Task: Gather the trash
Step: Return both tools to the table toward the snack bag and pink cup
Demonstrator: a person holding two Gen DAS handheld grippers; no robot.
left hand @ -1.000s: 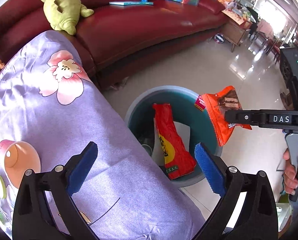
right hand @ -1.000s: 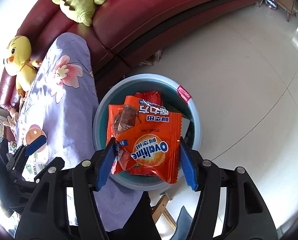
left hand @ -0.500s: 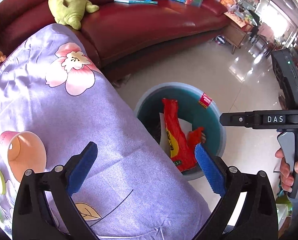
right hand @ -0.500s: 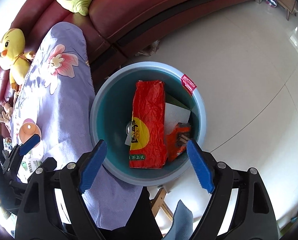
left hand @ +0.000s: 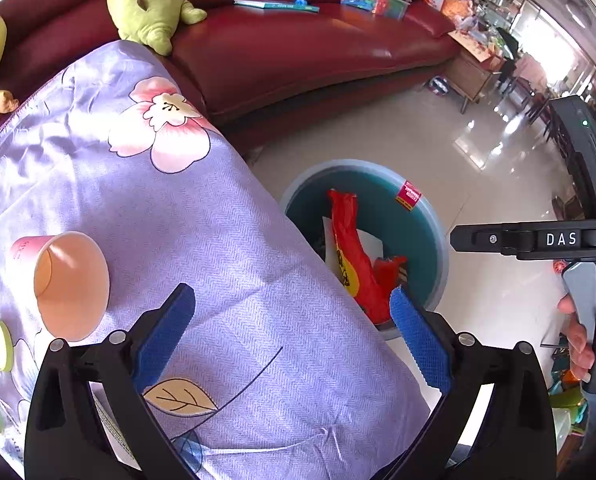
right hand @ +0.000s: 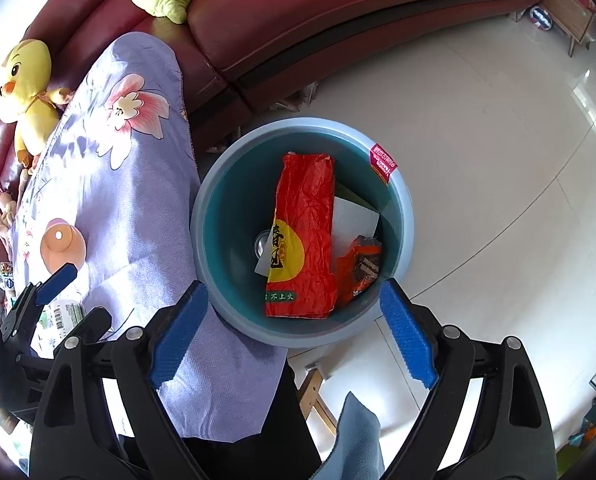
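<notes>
A blue trash bin (right hand: 401,216) stands on the floor beside the cloth-covered table. In it lie a long red wrapper (right hand: 303,236), a small orange snack wrapper (right hand: 357,268) and white paper. My right gripper (right hand: 294,328) is open and empty above the bin's near rim. My left gripper (left hand: 292,334) is open and empty over the purple flowered tablecloth (left hand: 178,220); the bin (left hand: 429,216) shows just past its right finger. A pink paper cup (left hand: 68,280) lies on its side on the cloth, left of the left gripper, and also shows in the right wrist view (right hand: 62,244).
A dark red sofa (left hand: 298,48) curves behind the table, with a green plush toy (left hand: 146,0) and a yellow duck plush (right hand: 30,84) on it. Glossy white floor (right hand: 477,120) spreads right of the bin. Small packets (right hand: 58,316) lie at the table's near left.
My right gripper opened and let go of the orange Ovaltine wrapper, which fell into the bin beside the red wrapper. The left gripper drifted left over the cloth, staying open.
</notes>
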